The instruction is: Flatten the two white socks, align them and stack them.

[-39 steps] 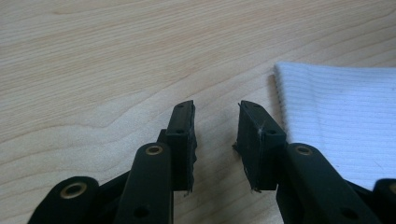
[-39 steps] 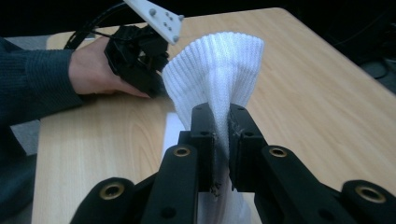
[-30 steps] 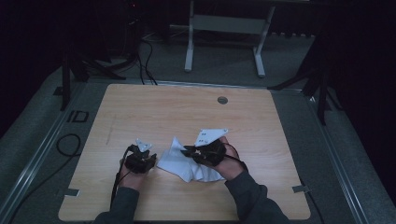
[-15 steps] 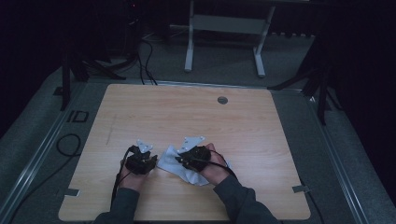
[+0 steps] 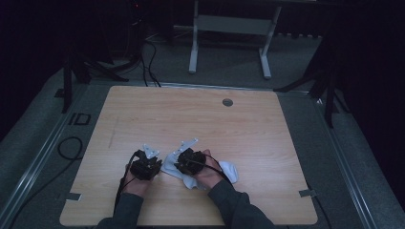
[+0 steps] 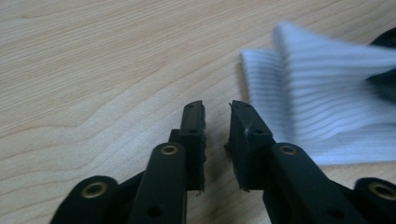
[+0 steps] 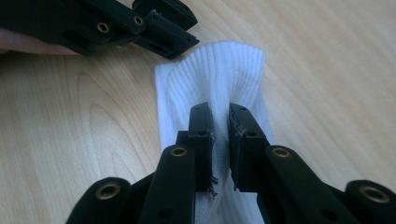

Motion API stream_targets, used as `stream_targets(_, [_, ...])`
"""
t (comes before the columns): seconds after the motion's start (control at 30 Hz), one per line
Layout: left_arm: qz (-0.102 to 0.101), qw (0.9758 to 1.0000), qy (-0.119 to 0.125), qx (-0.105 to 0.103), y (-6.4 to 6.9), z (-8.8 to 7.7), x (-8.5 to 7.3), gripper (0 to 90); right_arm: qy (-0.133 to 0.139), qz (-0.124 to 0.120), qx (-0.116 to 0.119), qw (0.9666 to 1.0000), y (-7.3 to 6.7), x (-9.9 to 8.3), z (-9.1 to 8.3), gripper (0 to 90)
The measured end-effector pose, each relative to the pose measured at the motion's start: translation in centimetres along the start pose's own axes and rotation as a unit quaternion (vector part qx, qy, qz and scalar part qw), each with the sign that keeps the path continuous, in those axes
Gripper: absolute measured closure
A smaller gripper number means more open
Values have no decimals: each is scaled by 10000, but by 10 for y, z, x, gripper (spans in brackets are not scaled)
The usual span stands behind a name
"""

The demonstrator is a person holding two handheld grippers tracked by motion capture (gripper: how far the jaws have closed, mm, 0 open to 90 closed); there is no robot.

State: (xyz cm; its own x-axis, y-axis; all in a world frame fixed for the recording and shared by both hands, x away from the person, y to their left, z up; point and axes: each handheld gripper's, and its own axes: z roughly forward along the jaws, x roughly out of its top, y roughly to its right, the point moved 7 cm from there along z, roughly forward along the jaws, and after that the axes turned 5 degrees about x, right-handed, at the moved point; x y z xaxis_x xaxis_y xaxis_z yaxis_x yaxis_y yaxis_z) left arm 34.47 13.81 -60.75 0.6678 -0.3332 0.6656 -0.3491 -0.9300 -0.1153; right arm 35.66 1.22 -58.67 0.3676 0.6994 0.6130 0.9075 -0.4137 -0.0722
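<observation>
Near the front edge of the tabletop (image 5: pixel 200 119), between the person's two hands, lies a white ribbed sock (image 7: pixel 212 74), partly folded over itself. The right tool (image 7: pixel 219 128) has a ridge of the sock's fabric pinched between its nearly closed jaws, with the cuff end lying flat beyond the tips; that grip likely serves to carry one part of the sock over the other for a fold. The left tool (image 6: pixel 218 126) rests just beside the sock's edge, its jaws having just been closing to a narrow gap over bare wood, with nothing between them. It seems parked there to steady or catch the cuff once the fold lands.

From the high view, the hands and both tools cover most of the sock (image 5: pixel 229 169), so its toe end and the exact fold line are hard to make out. In the left gripper view the fabric is blurred, and a dark shape at the right edge is cut off. Whether one sock or a pair lies there cannot be told.
</observation>
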Motion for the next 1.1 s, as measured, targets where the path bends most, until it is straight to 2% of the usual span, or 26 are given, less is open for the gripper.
stream_targets(0.23, [110, 9999, -11, -97, 5, -1, 0, 846, 71, 248, 83, 9996, -1, 1, 3, 805])
stream_targets(0.47, [110, 9999, -25, -118, 5, -1, 0, 853, 24, 295, 88, 9995, -6, 4, 5, 805])
stream_targets(0.63, [85, 9999, -56, -77, 3, -3, -1, 843, -37, 471, 113, 9988, -3, -1, 14, 805])
stream_targets(0.8, [-21, 9997, 141, -185, 4, -13, 1, 845, -22, 500, 117, 9987, -3, -2, 15, 806])
stream_targets(0.97, [131, 9993, 269, -245, 13, -17, 3, 847, -4, 529, 131, 9985, -3, -3, 16, 807])
stream_targets(1.1, [130, 9989, 385, -219, 15, -19, 7, 847, 20, 523, 132, 9985, -2, -3, 16, 806])
